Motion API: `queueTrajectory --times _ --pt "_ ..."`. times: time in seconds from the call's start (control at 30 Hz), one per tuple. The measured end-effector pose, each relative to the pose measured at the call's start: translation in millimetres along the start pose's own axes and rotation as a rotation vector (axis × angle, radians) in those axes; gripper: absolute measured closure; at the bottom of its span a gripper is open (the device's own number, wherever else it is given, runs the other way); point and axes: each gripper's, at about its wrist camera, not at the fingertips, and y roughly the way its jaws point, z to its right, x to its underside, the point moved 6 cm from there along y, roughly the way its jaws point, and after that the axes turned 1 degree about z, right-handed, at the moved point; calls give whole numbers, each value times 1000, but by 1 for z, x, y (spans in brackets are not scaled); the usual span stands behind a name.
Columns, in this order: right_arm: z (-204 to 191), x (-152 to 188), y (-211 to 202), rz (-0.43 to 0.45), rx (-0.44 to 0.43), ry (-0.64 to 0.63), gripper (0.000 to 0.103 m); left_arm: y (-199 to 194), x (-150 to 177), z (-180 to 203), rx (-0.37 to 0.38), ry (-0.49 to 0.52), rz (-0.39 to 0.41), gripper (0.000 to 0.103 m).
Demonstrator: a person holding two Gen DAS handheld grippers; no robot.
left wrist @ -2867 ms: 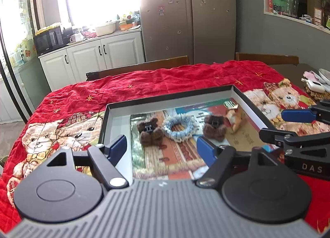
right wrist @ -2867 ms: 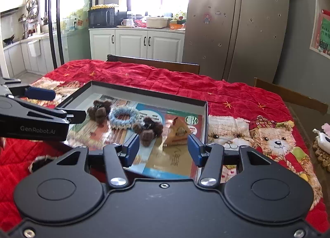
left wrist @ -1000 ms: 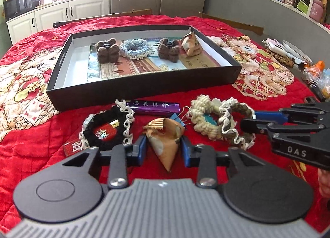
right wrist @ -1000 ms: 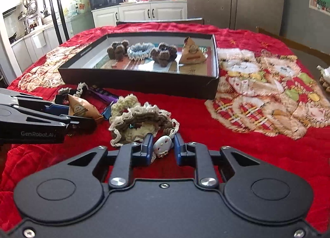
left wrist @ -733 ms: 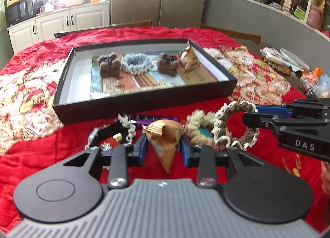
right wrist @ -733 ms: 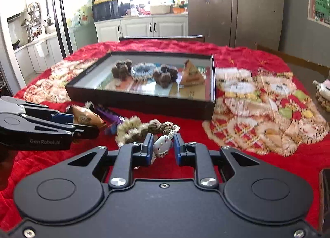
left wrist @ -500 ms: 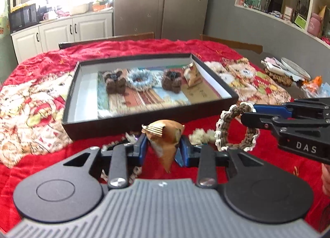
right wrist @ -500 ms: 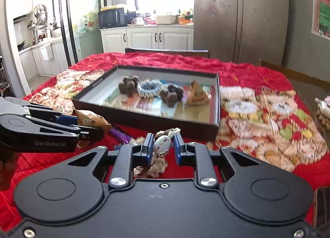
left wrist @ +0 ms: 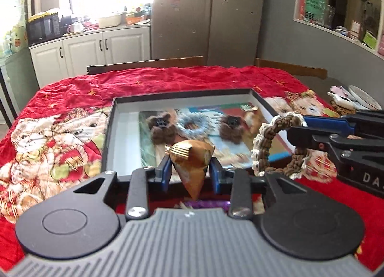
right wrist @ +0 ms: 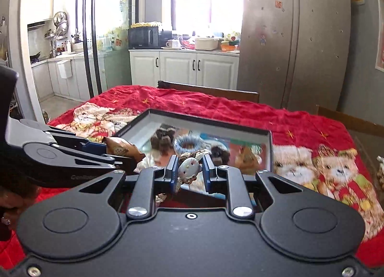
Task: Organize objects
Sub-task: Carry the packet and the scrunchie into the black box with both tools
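My left gripper is shut on a brown-gold cone-shaped packet, held in the air in front of the black box. My right gripper is shut on the white cat charm of a brown and cream scrunchie, which hangs from it to the right in the left wrist view. Inside the box lie two brown fuzzy clips, a pale blue scrunchie and another cone packet. In the right wrist view the left gripper and its packet show at left.
A red bear-print cloth covers the table. A purple wrapper lies on it below the left gripper. Chair backs stand at the far edge, with a plate and clutter at far right. A person's hand shows lower left.
Both grippers have risen from the cloth, lifting the cone packet and the scrunchie, and come closer to the box. The black scrunchie and the cream one stayed on the cloth and dropped out of view.
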Motion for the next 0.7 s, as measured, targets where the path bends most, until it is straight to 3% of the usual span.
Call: queueTrajectory --times 0.43,0.7 --pt "3 -19 77 -27 -2 22 83 51 -19 -40 -104 -54 -35 66" --pt "3 -23 119 -48 4 36 83 76 -21 -52 -126 -68 -59 66"
